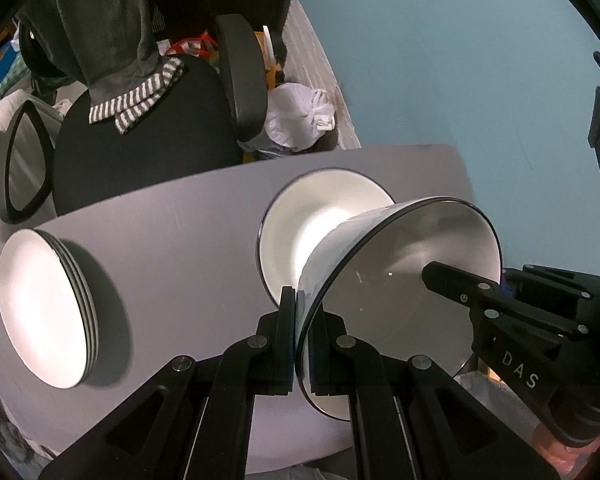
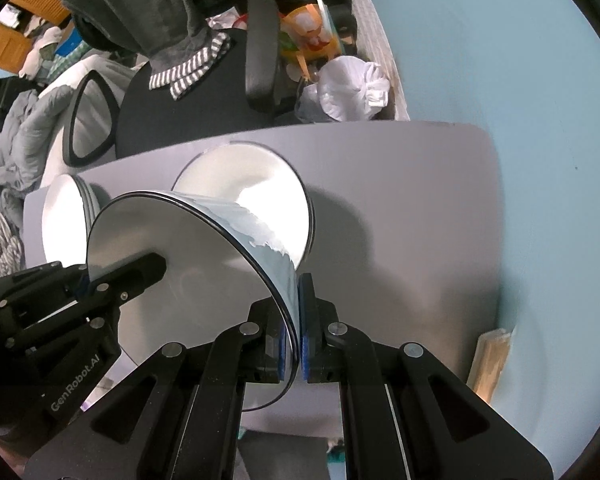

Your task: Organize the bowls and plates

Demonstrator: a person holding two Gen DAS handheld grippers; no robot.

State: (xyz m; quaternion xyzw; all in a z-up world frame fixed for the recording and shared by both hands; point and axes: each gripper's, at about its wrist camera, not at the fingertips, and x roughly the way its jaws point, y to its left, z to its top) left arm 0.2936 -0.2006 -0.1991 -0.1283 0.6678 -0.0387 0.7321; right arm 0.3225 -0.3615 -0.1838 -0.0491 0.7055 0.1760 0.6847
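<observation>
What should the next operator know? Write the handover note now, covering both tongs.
Left tongs: shut on the rim of the held bowl.
Right tongs: shut on the opposite rim of that bowl, which is lifted and tilted.
Directly behind and below it, another bowl sits on the grey table.
Stack of plates stands at the table's left side.
Done: plates appear stacked.
Left: probably lower the held bowl into the other one, then open both tongs.
</observation>
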